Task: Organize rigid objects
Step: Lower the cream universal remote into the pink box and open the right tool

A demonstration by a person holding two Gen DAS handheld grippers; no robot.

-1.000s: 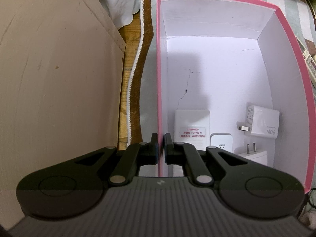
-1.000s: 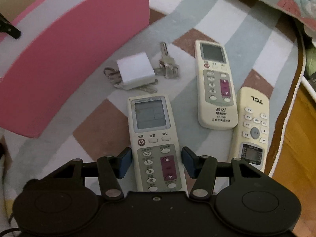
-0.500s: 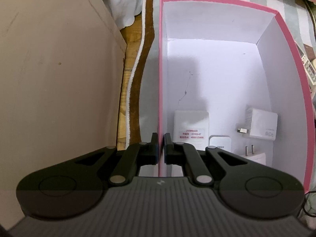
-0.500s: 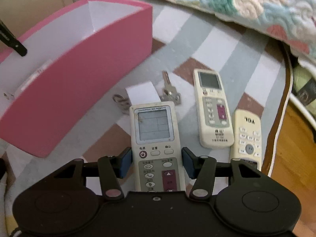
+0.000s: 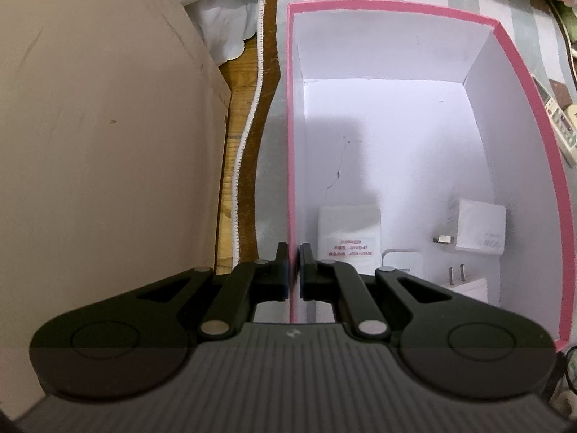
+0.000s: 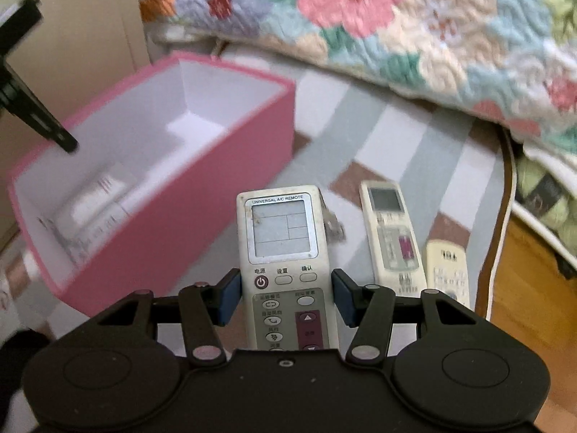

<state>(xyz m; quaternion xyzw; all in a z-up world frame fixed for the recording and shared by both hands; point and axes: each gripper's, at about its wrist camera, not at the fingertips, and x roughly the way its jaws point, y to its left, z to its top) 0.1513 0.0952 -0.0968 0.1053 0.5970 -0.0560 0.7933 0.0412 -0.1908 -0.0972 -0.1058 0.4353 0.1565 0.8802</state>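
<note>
The right claw (image 6: 285, 297), clenched on the universal remote (image 6: 283, 252) lifted beside the pink box (image 6: 216, 187) whose rim the left claw (image 5: 294, 270) pinches, could snag the near wall, tipping 1 remote out.

A bed cover of grey, white and brown stripes (image 6: 407, 137) carries an open pink cardboard box with white inside (image 6: 202, 195), two cream plastic remote controls (image 6: 395, 234) lying side by side, a small metal key (image 6: 333, 225), and a flowered quilt (image 6: 378, 21) at the far edge.
</note>
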